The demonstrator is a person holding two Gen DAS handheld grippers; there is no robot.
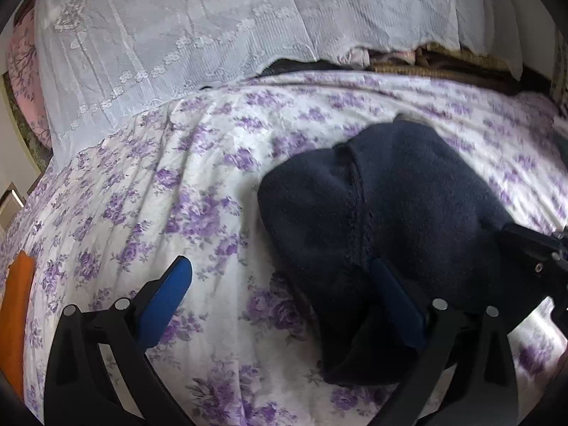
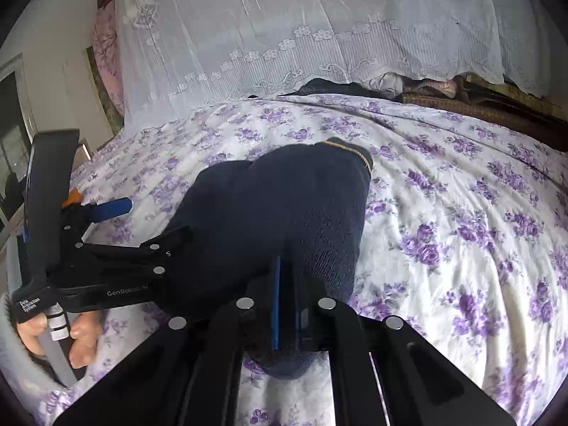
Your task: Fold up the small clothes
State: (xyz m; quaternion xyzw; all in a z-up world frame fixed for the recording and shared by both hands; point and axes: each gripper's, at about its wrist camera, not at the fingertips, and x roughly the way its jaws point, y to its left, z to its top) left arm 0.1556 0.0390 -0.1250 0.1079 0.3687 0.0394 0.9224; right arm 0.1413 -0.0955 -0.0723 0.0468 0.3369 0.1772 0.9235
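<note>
A dark navy garment [image 1: 383,206] lies bunched on the purple-flowered bedsheet [image 1: 159,195]. My left gripper [image 1: 280,284] is open, with one blue pad [image 1: 167,294] over bare sheet and the other pad [image 1: 397,294] resting against the garment's near edge. In the right wrist view the garment [image 2: 284,206] rises in a fold, and my right gripper [image 2: 287,301] is shut on its near edge. The left gripper [image 2: 142,227] shows at the left, jaws spread, held by a hand.
A white lace cover [image 1: 213,28] drapes over things at the back of the bed. An orange object [image 1: 16,305] lies at the far left edge. Piled clothes and a woven mat [image 2: 461,106] sit at the back right.
</note>
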